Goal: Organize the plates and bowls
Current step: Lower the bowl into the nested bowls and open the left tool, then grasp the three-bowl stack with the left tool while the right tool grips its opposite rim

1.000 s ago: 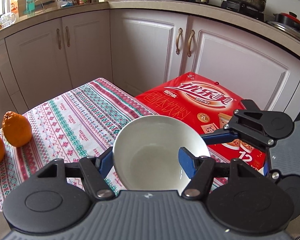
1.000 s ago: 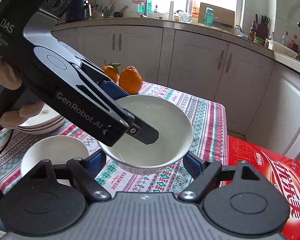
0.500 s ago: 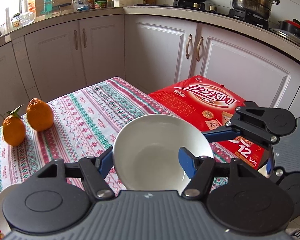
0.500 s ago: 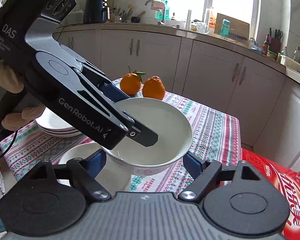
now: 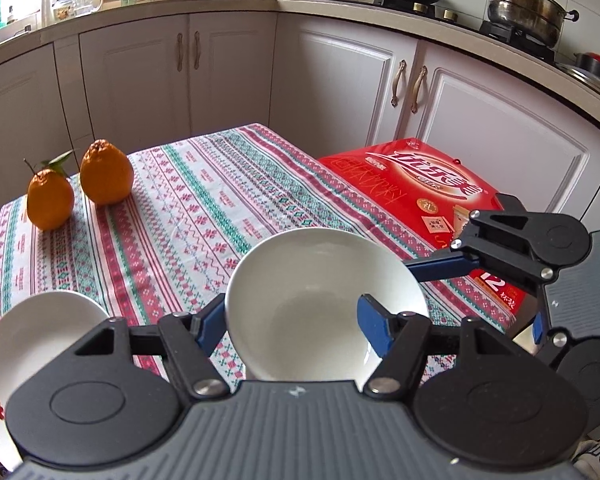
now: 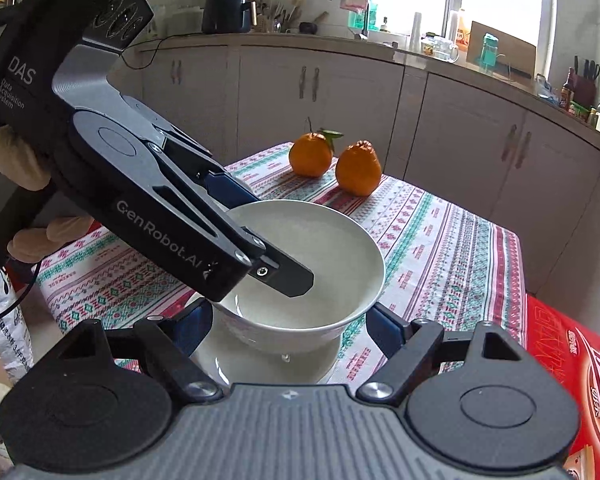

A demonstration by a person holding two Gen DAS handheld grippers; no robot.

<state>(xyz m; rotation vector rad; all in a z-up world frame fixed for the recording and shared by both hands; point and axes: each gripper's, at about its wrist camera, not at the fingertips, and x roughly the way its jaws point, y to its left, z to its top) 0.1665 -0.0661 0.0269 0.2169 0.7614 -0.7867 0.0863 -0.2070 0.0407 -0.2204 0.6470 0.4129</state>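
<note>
My left gripper (image 5: pixel 296 320) is shut on the rim of a white bowl (image 5: pixel 320 300), one finger inside it and one outside, and holds it above the table. In the right wrist view the same bowl (image 6: pixel 320 256) hangs just over a second white bowl (image 6: pixel 268 364) that stands on the cloth. My right gripper (image 6: pixel 290 326) is open and wide, its blue fingers on either side of the two bowls, touching neither. It also shows in the left wrist view (image 5: pixel 452 266) beside the held bowl. A white plate (image 5: pixel 32 336) lies at lower left.
Two oranges (image 5: pixel 80 188) stand at the far left of the patterned tablecloth (image 5: pixel 204 208). A red carton (image 5: pixel 424 200) stands off the table's right edge. White kitchen cabinets (image 5: pixel 340 80) surround the table.
The left gripper has carried the bowl leftward over the table and now holds it directly above the second bowl. The right gripper has followed alongside, still open.
</note>
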